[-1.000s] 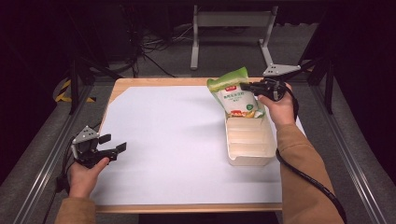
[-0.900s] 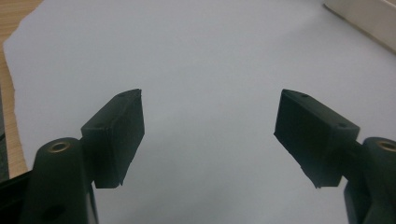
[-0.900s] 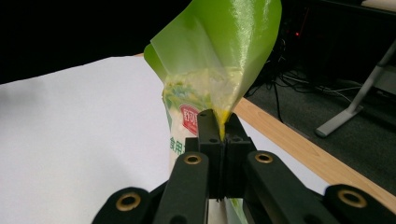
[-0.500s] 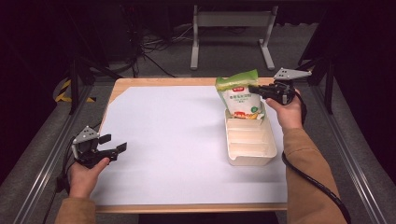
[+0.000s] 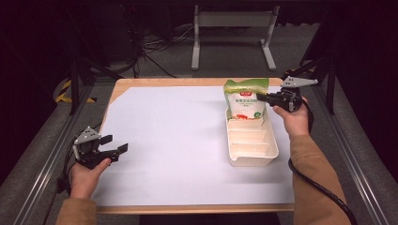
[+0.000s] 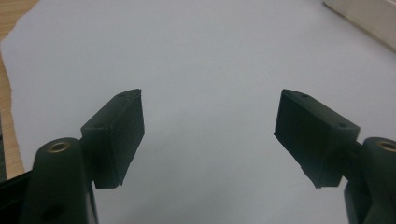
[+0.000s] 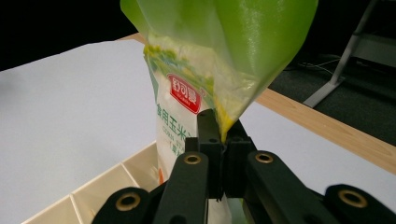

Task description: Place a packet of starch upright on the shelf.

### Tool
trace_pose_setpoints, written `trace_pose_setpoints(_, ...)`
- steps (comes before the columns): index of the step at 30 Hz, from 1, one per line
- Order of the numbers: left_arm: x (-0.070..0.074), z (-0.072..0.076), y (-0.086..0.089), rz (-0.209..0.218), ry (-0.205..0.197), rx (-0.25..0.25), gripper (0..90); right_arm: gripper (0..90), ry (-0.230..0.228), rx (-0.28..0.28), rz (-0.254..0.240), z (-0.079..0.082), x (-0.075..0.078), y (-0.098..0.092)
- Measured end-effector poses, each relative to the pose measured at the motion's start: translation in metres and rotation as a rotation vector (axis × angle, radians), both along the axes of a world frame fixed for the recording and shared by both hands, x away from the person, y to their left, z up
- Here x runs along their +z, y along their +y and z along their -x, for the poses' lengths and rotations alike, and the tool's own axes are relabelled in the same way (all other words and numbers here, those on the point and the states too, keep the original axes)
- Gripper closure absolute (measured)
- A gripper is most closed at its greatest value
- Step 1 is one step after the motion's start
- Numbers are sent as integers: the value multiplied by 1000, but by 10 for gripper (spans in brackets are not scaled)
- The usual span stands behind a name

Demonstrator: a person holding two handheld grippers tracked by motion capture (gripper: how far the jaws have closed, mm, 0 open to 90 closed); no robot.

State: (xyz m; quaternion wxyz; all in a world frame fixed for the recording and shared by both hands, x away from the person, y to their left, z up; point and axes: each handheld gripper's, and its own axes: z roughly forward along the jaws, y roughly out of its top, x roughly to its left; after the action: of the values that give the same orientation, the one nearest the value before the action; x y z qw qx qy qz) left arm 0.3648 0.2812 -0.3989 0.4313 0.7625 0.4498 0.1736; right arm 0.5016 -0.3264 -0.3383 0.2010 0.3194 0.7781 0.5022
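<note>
Right tongs point(image 5: 263, 98) | we kept them clamped on bag point(image 5: 245, 99) edge, bag upright below them in tray point(image 5: 252, 140) end slot | left tongs point(image 5: 112, 145) apart, idle on desk point(image 5: 178, 140) | risk: thin pinch might slip, bag could topple sideways.

The bag point(image 5: 245, 99) is green at the top and white lower down, with a red label point(image 7: 187, 93), dark writing and a bit of orange near the bottom. The tray point(image 5: 251, 140) is cream white. A big white sheet point(image 5: 178, 140) covers the counter point(image 5: 155, 82), which is light brown wood at its edges. Both tools, the left tool point(image 5: 115, 144) and the right tool point(image 5: 261, 97), are black with small gold rings, and each has a grey plate on top
</note>
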Motion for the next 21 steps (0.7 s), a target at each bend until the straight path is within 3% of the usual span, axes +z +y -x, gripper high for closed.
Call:
trace_pose_setpoints(17,-1,-1,0,0,4,3,247,880,64,-57,29,8,-11,-13)
trace_pose_setpoints(19,-2,-1,0,0,5,1,247,852,73,-66,40,9,-9,-12)
trace_pose_setpoints(21,-2,-1,0,2,5,1,247,770,85,-76,19,10,-8,-12)
